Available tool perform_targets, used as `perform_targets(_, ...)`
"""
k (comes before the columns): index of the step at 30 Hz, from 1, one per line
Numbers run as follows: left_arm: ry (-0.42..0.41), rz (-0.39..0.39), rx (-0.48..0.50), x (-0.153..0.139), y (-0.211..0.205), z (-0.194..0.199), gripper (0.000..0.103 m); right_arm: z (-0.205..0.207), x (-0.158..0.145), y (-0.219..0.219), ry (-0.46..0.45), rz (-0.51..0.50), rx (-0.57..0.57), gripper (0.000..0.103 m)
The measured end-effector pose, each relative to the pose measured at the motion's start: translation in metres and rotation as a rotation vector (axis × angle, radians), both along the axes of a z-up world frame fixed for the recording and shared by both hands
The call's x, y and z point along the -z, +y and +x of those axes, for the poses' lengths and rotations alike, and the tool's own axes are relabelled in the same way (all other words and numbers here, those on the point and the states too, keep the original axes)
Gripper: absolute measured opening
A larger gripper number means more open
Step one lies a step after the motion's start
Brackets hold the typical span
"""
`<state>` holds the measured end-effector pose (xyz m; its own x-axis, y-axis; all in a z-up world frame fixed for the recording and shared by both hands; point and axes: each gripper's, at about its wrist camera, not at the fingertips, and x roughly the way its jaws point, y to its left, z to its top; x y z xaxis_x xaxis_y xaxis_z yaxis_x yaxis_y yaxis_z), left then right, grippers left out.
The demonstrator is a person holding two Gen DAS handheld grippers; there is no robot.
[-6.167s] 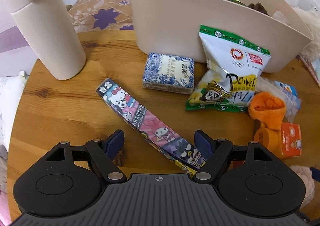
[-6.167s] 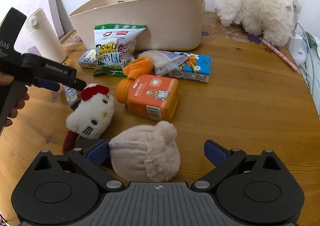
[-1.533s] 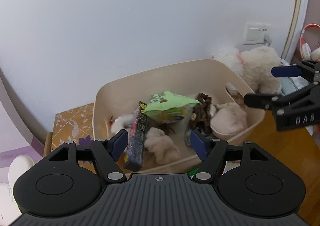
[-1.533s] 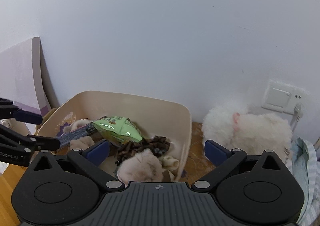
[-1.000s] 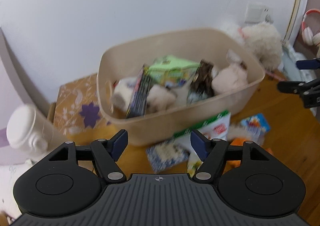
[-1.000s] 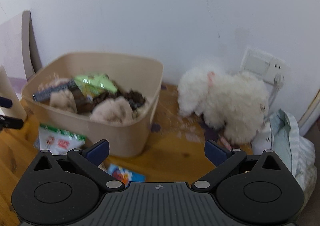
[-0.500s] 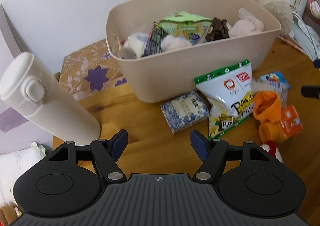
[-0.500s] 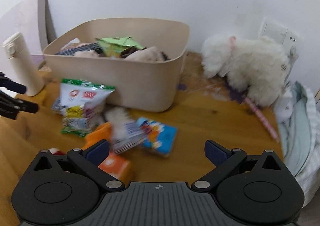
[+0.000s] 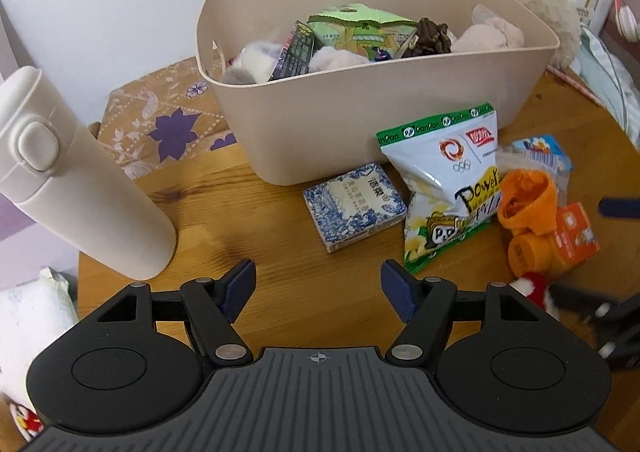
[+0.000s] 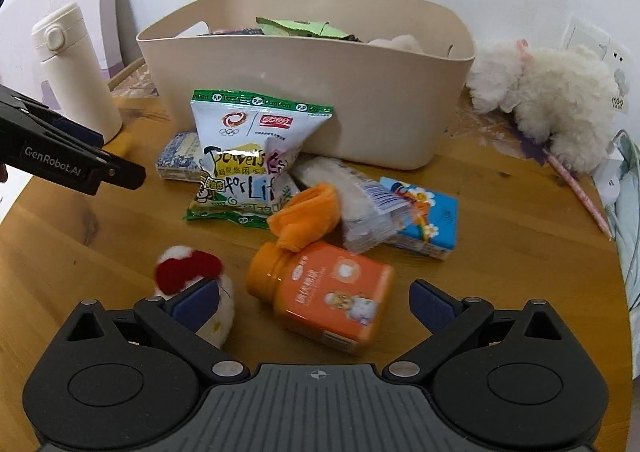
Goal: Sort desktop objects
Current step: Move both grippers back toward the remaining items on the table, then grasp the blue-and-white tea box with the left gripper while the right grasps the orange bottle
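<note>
Orange bottle (image 10: 324, 294) on its side between the spread fingers of the right gripper (image 10: 316, 302), nothing pinched, cap toward the plush cat (image 10: 192, 280), long axis slanting across the gap; nearer the right hand. Left gripper (image 9: 318, 288) spread too, empty, over bare table (image 9: 248, 219). Outside the bin (image 9: 384, 99): one bottle, one snack bag (image 9: 448, 187), one blue-white box (image 9: 354, 205), one plush cat

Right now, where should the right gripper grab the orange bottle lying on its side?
Grip the orange bottle across its flat-sided body, coming from above. It lies on the wooden table between the open right gripper fingers, and the narrower round cap would probably slip.
</note>
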<state>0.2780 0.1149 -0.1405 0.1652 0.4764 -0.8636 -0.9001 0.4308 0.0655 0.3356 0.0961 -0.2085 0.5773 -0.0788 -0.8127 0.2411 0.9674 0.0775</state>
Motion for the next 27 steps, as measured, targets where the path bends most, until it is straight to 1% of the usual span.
perform_targets(2, -0.004, -0.001, -0.013, 0.001, 0.002, 0.003, 0.071, 0.005, 0.002, 0.001, 0.014, 0.006, 0.022, 0.103)
perform_targets(6, 0.011, 0.013, 0.014, 0.005, 0.009, 0.011, 0.071, 0.012, 0.007, -0.002, 0.03, 0.019, 0.07, 0.103)
perform_targets(9, 0.036, 0.024, 0.07, 0.011, 0.015, 0.018, 0.071, 0.015, 0.012, -0.004, 0.049, 0.019, 0.101, 0.103)
perform_targets(13, 0.083, 0.066, 0.173, 0.019, 0.02, 0.029, 0.071, 0.015, 0.018, -0.006, 0.065, 0.026, 0.128, 0.103)
perform_targets(16, 0.107, 0.082, 0.235, 0.026, 0.025, 0.034, 0.071, 0.014, 0.021, -0.008, 0.068, 0.036, 0.147, 0.103)
perform_targets(18, 0.114, 0.105, 0.276, 0.03, 0.027, 0.037, 0.071, 0.014, 0.022, -0.011, 0.067, 0.044, 0.154, 0.103)
perform_targets(23, 0.126, 0.112, 0.368, 0.04, 0.029, 0.04, 0.071, 0.014, 0.024, -0.014, 0.066, 0.053, 0.153, 0.103)
perform_targets(27, 0.11, 0.125, 0.423, 0.044, 0.028, 0.042, 0.076, 0.014, 0.026, -0.016, 0.068, 0.055, 0.16, 0.103)
